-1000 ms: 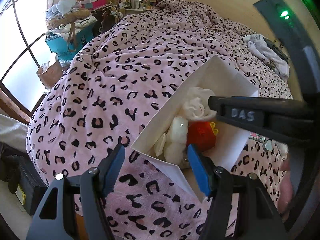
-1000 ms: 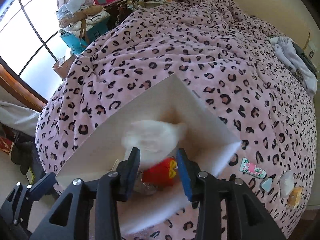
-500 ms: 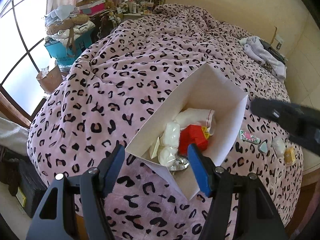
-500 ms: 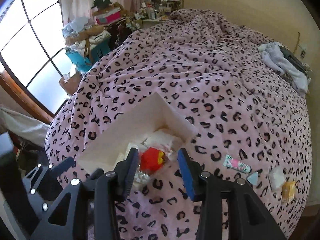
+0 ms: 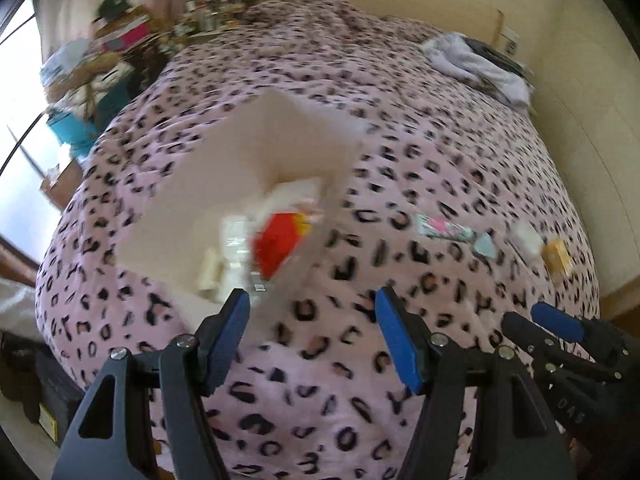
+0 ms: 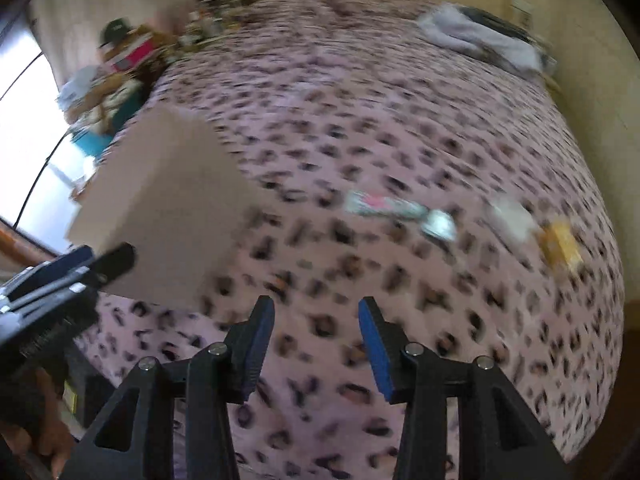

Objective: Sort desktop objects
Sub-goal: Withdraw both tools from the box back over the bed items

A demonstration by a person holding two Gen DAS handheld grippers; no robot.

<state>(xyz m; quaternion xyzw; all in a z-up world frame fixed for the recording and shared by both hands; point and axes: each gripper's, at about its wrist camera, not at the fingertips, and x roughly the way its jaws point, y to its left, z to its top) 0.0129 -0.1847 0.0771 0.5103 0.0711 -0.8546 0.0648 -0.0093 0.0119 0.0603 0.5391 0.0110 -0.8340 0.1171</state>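
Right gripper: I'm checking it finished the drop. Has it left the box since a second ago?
Yes. The right gripper, then over the white box, has swung right; the box sits at its left and bare bedspread lies between its open fingers.

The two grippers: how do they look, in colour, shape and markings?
Both are alike. The left gripper and the right gripper each have black plastic fingers with triangular cut-outs, silver screws at the joints, and flat blue pads on the inner faces. Pale raised lettering marks the right gripper's side. No cables or sleeves show.
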